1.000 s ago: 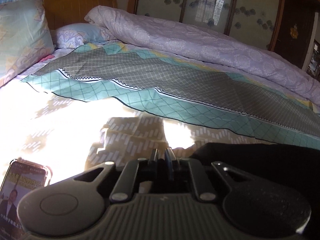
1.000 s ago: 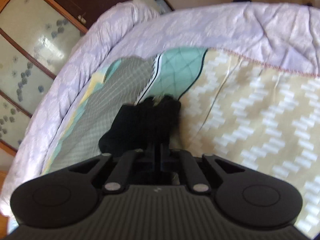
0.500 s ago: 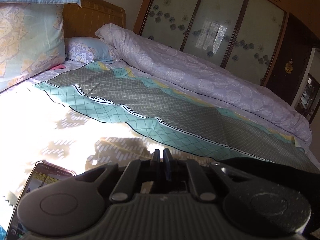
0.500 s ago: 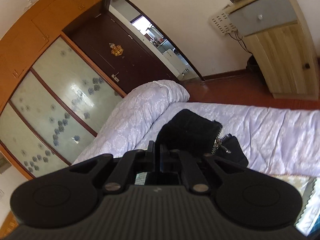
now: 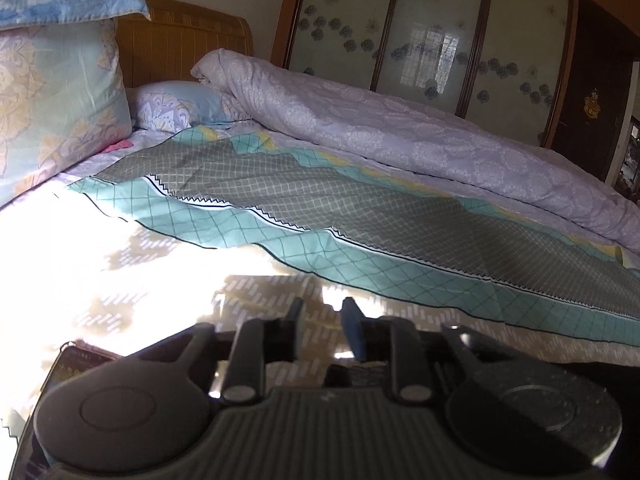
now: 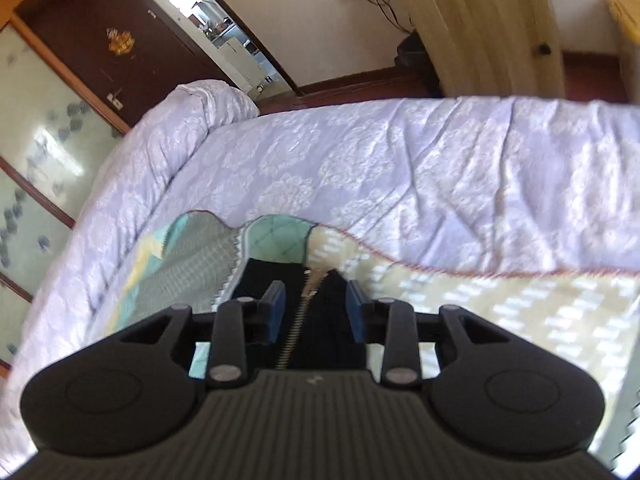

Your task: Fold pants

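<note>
Both claws have just been opening. Left claw [image 5: 322, 330]: jaws apart, nothing between them, only sunlit bedsheet [image 5: 160, 264] showing through the gap. Right claw [image 6: 316, 310]: jaws apart too, the black pants [image 6: 320, 312] lie in the gap below, but the pads don't press on the cloth, so I read it as released.

Pants location: on the bed, close under both claws. In the right view a zipper [image 6: 298, 320] runs up the middle of the black cloth, top edge flat against the sheet. In the left view only a dark strip of the pants [image 5: 600, 372] shows at lower right, mostly hidden behind the claw body.

Progress, my judgement: the cloth looks laid down and let go, so one fold or a lay-flat step is likely just finished. How many folds are done I can't tell; most of the garment is out of view. The fly still facing up suggests more folding is left.

Next probably: re-grip an edge and bring it over.

Other stuff, going farther out: phone [image 5: 76, 364] beside the left claw, patterned teal blanket [image 5: 360, 240] mid-bed, lilac quilt [image 6: 400, 168] bunched along the far side and foot, pillows [image 5: 52, 108] at the headboard, wardrobe doors [image 5: 432, 28] behind.
</note>
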Demonstrator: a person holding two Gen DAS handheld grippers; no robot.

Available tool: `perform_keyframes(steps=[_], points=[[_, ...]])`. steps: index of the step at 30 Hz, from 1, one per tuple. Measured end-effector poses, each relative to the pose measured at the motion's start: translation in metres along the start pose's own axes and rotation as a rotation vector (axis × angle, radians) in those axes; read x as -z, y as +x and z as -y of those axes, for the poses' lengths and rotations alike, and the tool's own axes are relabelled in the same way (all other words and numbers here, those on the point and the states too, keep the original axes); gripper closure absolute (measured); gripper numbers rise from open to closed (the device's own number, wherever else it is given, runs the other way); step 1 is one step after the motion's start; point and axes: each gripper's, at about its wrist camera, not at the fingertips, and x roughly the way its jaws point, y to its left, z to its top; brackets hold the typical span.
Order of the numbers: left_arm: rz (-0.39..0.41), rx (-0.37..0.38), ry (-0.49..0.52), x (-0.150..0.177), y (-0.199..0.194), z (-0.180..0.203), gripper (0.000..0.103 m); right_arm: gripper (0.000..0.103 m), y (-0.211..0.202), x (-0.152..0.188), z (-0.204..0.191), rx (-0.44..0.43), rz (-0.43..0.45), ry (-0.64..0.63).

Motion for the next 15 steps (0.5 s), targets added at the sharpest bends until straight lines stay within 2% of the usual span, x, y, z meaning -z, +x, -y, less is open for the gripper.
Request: perform_keyframes(steps=[1, 3, 4, 6, 7, 8, 9, 10, 11, 12, 13, 14, 15], points=[[-0.004, 0.01, 0.007, 0.0, 0.0, -0.001, 0.059, 0.066, -0.003, -0.003, 0.0, 0.001, 0.006, -0.023], [-0.022, 0.013, 0.037, 0.001, 0.005, 0.001, 0.055, 0.066, -0.008, -0.005, -0.007, -0.027, 0.011, -0.06], [-0.03, 0.02, 0.057, 0.003, 0.008, 0.003, 0.049, 0.066, -0.009, -0.005, -0.015, -0.042, 0.011, -0.077], [-0.052, 0.051, 0.106, 0.006, 0.017, 0.009, 0.027, 0.066, -0.007, -0.003, -0.03, -0.064, -0.002, -0.116], [-0.068, 0.073, 0.135, 0.007, 0.023, 0.011, 0.008, 0.065, -0.005, -0.001, -0.039, -0.069, -0.015, -0.138], [-0.08, 0.097, 0.157, 0.01, 0.028, 0.014, 0.002, 0.061, 0.001, 0.002, -0.049, -0.071, -0.029, -0.159], [-0.091, 0.121, 0.179, 0.012, 0.033, 0.016, 0.002, 0.052, 0.008, 0.007, -0.059, -0.071, -0.044, -0.18], [-0.111, 0.134, 0.211, 0.016, 0.04, 0.02, 0.002, 0.047, 0.015, 0.012, -0.068, -0.067, -0.059, -0.2], [-0.131, 0.122, 0.238, 0.02, 0.046, 0.023, 0.004, 0.041, 0.025, 0.018, -0.078, -0.051, -0.067, -0.224], [-0.152, 0.107, 0.254, 0.024, 0.052, 0.025, 0.007, 0.039, 0.033, 0.025, -0.086, -0.026, -0.061, -0.244], [-0.178, 0.109, 0.255, 0.029, 0.058, 0.025, 0.031, 0.038, 0.044, 0.03, -0.092, 0.004, -0.053, -0.261], [-0.218, 0.143, 0.245, 0.032, 0.064, 0.023, 0.051, 0.037, 0.055, 0.033, -0.095, 0.034, -0.05, -0.273], [-0.203, 0.143, 0.234, 0.033, 0.064, 0.023, 0.052, 0.037, 0.067, 0.037, -0.096, 0.067, -0.057, -0.274]])
